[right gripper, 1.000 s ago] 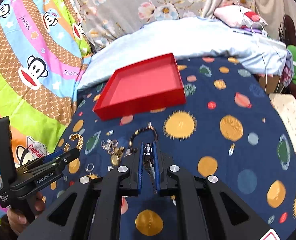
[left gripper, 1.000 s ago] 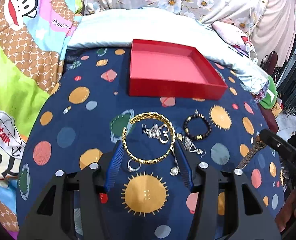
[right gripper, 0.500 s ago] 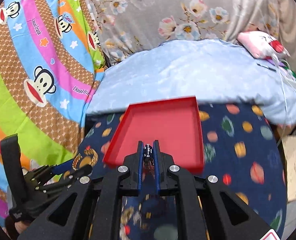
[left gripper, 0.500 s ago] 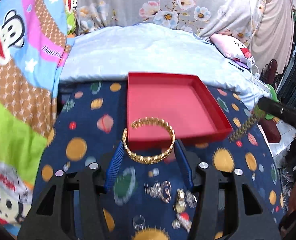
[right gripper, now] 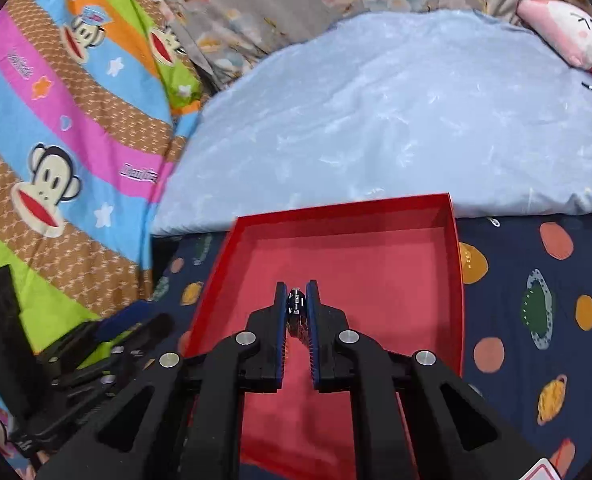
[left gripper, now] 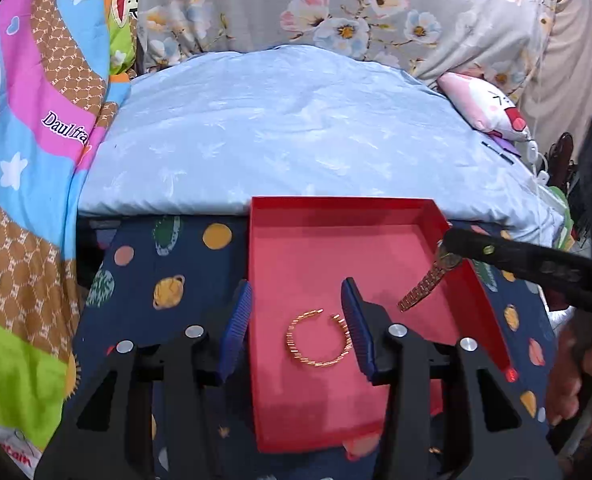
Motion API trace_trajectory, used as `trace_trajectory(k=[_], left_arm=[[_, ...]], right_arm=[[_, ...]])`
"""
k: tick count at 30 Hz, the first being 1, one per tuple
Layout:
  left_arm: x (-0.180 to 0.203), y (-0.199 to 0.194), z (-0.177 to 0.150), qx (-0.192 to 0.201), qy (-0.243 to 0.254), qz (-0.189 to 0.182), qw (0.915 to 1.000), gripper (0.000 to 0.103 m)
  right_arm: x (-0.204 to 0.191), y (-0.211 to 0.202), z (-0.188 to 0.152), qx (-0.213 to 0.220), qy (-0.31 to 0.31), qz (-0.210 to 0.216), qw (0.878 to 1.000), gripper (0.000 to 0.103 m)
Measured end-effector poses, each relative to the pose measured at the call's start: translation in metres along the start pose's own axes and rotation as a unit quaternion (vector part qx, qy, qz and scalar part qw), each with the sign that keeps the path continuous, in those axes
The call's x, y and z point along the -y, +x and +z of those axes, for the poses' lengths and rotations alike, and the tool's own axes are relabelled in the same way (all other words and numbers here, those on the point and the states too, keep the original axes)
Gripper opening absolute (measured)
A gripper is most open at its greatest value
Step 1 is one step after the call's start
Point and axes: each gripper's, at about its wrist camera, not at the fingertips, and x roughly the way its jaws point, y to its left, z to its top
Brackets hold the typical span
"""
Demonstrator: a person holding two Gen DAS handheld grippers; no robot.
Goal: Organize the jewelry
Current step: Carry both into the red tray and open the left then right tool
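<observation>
Gold bangle [left gripper: 319,338] lies in the red tray [left gripper: 328,210].
Left claw [left gripper: 296,322] spread, just narrowing around it; right claw [right gripper: 296,305] pinches a watch [left gripper: 430,280], next to release.

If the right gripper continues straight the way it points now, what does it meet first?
Most likely the floor of the red tray: the right gripper, shut on a watch, points down into it. Depth is uncertain.

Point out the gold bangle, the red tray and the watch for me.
gold bangle [left gripper: 319,339], left wrist view, lower curve of the band.
red tray [left gripper: 336,204], left wrist view, far rim.
watch [left gripper: 426,288], left wrist view, middle of the hanging strap.
</observation>
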Motion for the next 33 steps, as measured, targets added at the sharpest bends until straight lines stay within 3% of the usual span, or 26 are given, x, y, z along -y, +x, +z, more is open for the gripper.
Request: trace_trajectory(k=[6,14,17,18,20,26,33], left_arm=[[-0.002,0.024,-0.004,-0.022,0.012,0.003,0.9997,0.045],[0.001,0.034,-0.014,-0.033,0.012,0.002,0.9994,0.048],[0.001,0.035,-0.015,-0.035,0.007,-0.001,0.9994,0.051],[0.002,0.035,-0.016,-0.036,0.006,0.0,0.9993,0.051],[0.002,0.035,-0.016,-0.039,0.006,0.0,0.9992,0.054],[0.01,0.037,-0.024,-0.058,0.019,-0.006,0.9981,0.058],[0.033,0.053,-0.037,-0.092,0.053,-0.009,0.9944,0.058]], right_arm=[[0.031,0.045,0.007,-0.03,0.009,-0.033,0.999,0.008],[0.052,0.065,0.018,-0.052,-0.007,-0.079,0.996,0.009],[0.053,0.063,0.022,-0.04,-0.017,-0.103,0.994,0.019],[0.053,0.061,0.023,-0.034,-0.02,-0.112,0.993,0.028],[0.052,0.052,0.023,-0.016,-0.026,-0.128,0.991,0.03],[0.036,0.027,0.007,0.001,-0.046,-0.13,0.99,0.03],[0.022,0.05,-0.006,-0.045,-0.07,-0.123,0.989,0.011]])
